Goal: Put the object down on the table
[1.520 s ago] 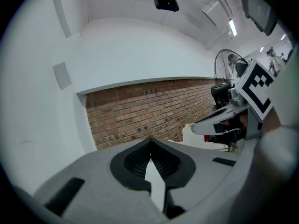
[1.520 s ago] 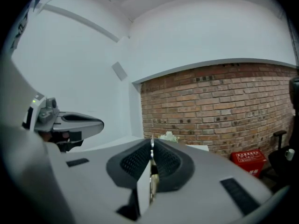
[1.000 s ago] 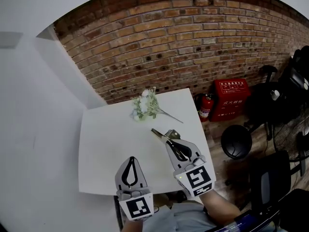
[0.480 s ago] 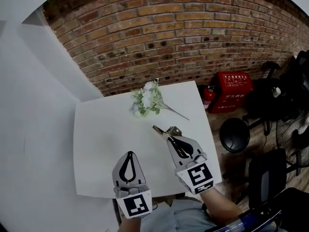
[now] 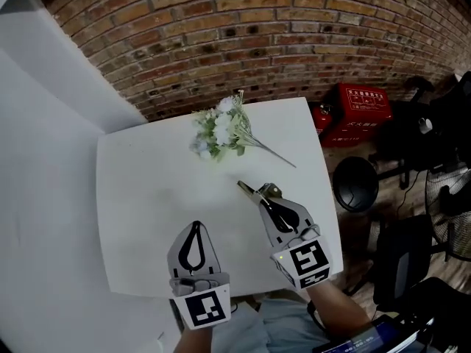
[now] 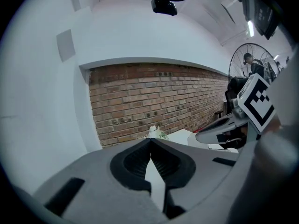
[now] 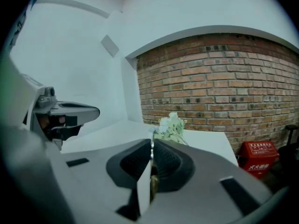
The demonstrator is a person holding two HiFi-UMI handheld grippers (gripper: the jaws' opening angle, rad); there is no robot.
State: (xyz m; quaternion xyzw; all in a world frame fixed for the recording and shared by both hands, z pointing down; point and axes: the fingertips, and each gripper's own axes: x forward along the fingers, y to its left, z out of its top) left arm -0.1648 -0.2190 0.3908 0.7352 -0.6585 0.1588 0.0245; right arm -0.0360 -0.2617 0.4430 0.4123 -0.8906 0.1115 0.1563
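My right gripper is shut on a small metal tool, whose thin dull blade sticks out past the jaw tips toward the table's middle. It hangs over the right part of the white table; I cannot tell whether the tool touches the top. In the right gripper view the tool shows as a thin strip pinched between the jaws of that gripper. My left gripper is shut and empty near the front edge, with its jaws pressed tip to tip.
A bunch of white and green artificial flowers lies at the table's far side, stem pointing right. A brick wall stands behind. Right of the table are a red fire extinguisher box, a black round stool and chairs.
The head view has tilted down and drawn closer, so the table looks larger. Both grippers keep their places and states, the right one holding the tool throughout.
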